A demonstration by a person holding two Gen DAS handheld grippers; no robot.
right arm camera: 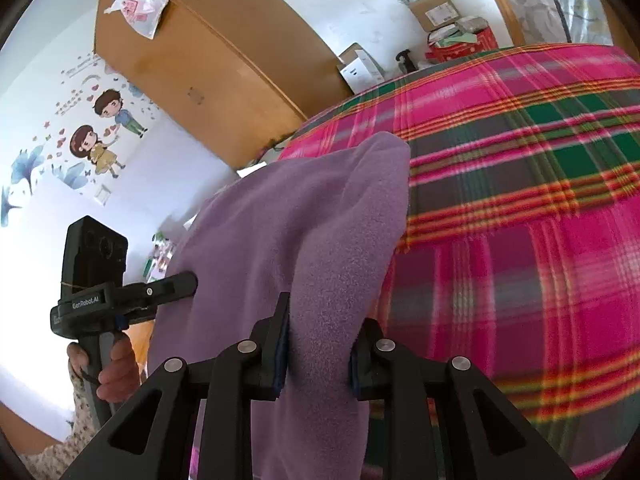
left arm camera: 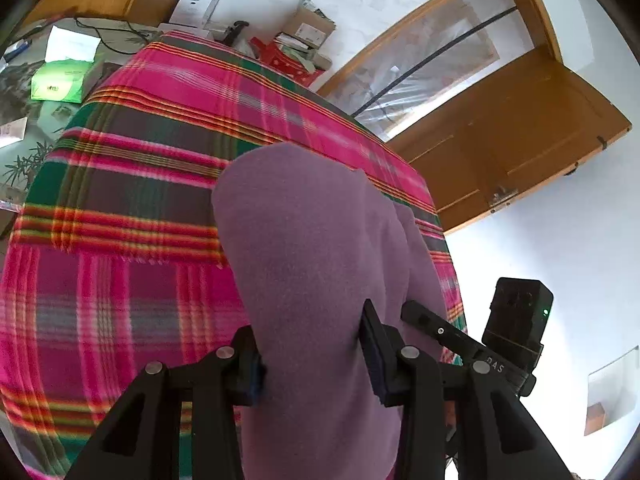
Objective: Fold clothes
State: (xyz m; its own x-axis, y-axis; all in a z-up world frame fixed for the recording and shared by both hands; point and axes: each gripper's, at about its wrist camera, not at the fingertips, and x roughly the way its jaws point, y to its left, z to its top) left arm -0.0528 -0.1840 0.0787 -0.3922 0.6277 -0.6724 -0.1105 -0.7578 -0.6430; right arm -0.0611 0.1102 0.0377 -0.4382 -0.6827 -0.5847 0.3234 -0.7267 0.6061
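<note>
The purple fleece garment (left arm camera: 316, 264) is lifted above the plaid blanket (left arm camera: 132, 184), and it hangs in a thick soft fold between the two grippers, so that most of its cloth is in front of both cameras. The left gripper (left arm camera: 312, 360) pinches one bunch of this garment; its black fingers (left arm camera: 374, 344) press into the fleece from both sides and the bunch between them is wide. The right gripper (right arm camera: 320, 356) pinches another bunch of the same garment (right arm camera: 304, 220), narrower, with the blue pads against the cloth. In the right wrist view the other gripper (right arm camera: 96, 276) is seen on the far side of the garment, and a hand (right arm camera: 114, 372) holds its handle, with a flowered sleeve below it. The blanket, pink with green, grey and orange stripes, lies under the garment and covers the whole surface; one edge of it is folded back on itself just beside the garment. Beyond the blanket, at its far end, stand cardboard boxes (left arm camera: 308, 26) and a red container (left arm camera: 286, 60) against the white wall. To one side of the blanket there is a green box (left arm camera: 60, 80), and to the other side a wooden door (left arm camera: 516, 132).
</note>
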